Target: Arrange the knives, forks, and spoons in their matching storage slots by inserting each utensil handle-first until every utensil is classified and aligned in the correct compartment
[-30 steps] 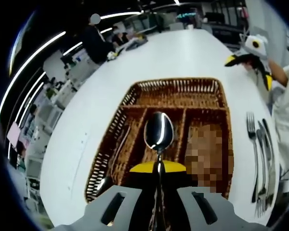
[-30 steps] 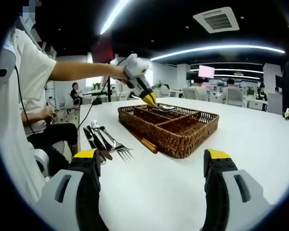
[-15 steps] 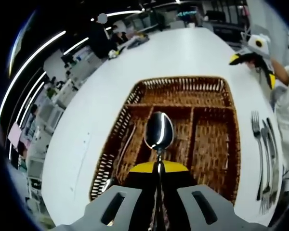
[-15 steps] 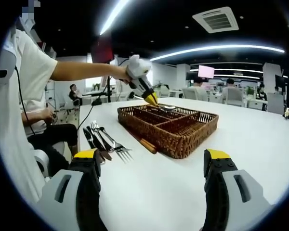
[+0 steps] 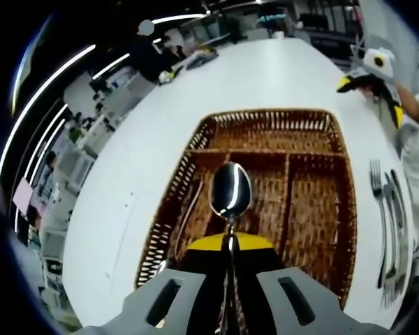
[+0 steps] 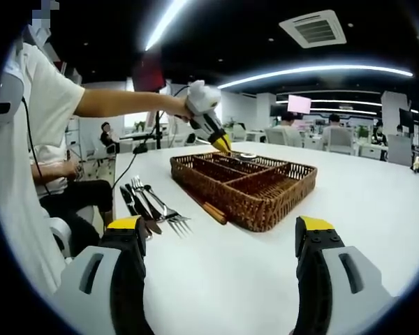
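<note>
White table (image 6: 377, 209), wicker tray (image 5: 314, 209), left gripper (image 5: 228, 241) clamping spoon (image 5: 230, 190)

The left gripper view looks steeply down from close above the wicker tray (image 5: 314, 209). The right gripper view sits low near the worktop (image 6: 377, 209), facing the same tray (image 6: 265, 188) from farther off.

My left gripper (image 5: 229, 248) has grey moulded jaws with dark slots and a yellow-and-black tip. My right gripper (image 6: 223, 227) matches: two grey jaws, black inner faces, yellow caps on the tips. In the right gripper view the left one shows a white body with a yellow nose. I wear a white short-sleeved shirt (image 6: 38, 94), and a black cable (image 6: 26, 132) hangs down across it.
</note>
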{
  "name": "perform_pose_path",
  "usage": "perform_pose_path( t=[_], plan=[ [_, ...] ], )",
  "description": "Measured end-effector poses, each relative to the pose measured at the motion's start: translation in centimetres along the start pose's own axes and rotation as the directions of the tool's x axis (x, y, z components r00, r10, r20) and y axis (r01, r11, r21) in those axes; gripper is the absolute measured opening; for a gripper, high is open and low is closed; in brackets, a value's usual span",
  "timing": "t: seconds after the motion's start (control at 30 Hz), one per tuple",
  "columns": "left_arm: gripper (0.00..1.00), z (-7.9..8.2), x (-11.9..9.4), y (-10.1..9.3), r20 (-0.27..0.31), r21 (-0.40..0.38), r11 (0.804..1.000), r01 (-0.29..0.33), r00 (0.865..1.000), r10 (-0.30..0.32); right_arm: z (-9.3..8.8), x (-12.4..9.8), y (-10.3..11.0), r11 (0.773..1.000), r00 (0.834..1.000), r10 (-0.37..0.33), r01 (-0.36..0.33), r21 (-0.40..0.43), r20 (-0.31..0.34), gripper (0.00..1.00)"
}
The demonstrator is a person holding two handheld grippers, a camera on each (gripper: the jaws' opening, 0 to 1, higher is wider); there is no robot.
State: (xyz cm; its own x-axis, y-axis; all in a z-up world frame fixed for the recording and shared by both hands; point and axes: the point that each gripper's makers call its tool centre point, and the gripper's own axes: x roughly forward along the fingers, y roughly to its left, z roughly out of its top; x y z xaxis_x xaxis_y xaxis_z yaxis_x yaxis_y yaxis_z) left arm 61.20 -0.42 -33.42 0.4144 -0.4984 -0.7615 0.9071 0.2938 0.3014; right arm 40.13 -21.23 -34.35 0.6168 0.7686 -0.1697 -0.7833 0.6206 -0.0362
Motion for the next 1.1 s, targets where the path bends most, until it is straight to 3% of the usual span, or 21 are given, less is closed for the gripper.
perform_pose_path(
  t=[1.1],
  plan=[
    [0.02, 0.0, 0.1, 0.9, -0.011, 0.021, 1.0, -0.022, 1.0, 0.022, 0.2, 0.1, 0.3, 1.0, 1.0, 0.005, -0.005, 0.002, 0.002, 0.91]
  ],
)
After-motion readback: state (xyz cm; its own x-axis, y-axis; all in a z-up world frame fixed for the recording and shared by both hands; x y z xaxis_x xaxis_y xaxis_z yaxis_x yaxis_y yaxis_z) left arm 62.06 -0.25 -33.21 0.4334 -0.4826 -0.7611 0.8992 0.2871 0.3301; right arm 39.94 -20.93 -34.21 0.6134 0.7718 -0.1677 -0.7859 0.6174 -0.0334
